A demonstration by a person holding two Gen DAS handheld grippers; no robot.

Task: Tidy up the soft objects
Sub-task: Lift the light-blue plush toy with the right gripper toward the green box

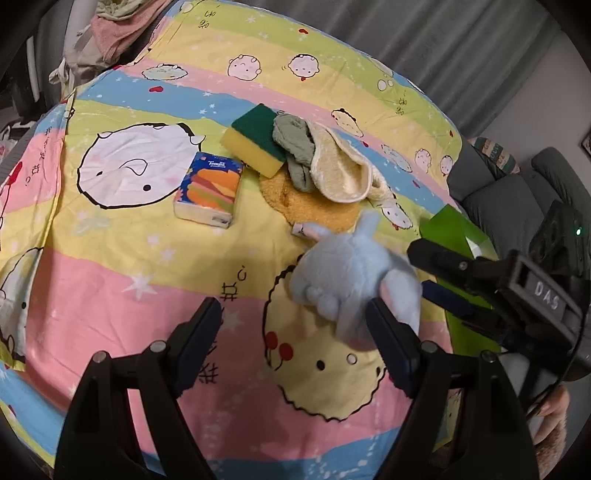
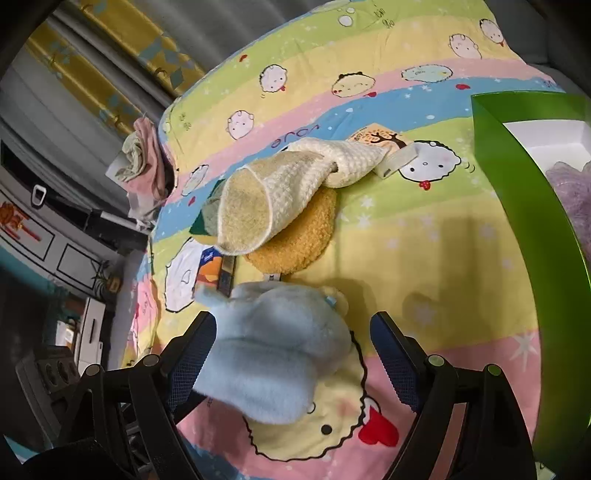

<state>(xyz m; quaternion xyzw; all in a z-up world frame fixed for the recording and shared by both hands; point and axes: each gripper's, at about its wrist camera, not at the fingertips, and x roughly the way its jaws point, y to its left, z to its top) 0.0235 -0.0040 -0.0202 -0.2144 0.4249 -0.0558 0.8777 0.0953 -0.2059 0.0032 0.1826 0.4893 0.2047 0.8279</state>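
Observation:
A light blue plush toy (image 1: 347, 280) (image 2: 273, 347) lies on the cartoon bedsheet (image 1: 147, 266), blurred. My right gripper (image 2: 291, 354) is open, with the toy between its jaws, against the left one; it shows in the left wrist view (image 1: 432, 273) at the toy's right side. My left gripper (image 1: 295, 332) is open and empty, just in front of the toy. Behind lie a cream towel (image 1: 340, 166) (image 2: 280, 192), a grey-green cloth (image 1: 295, 147), a yellow-green sponge (image 1: 255, 140) and an orange fuzzy pad (image 1: 317, 206) (image 2: 295, 236).
A tissue pack (image 1: 210, 188) lies left of the sponge. A green box (image 2: 524, 206) (image 1: 458, 232) stands at the right with a purple fluffy item (image 2: 576, 199) inside. A small illustrated pack (image 2: 388, 147) lies behind the towel. Clothes (image 1: 114, 33) are piled off the bed's far corner.

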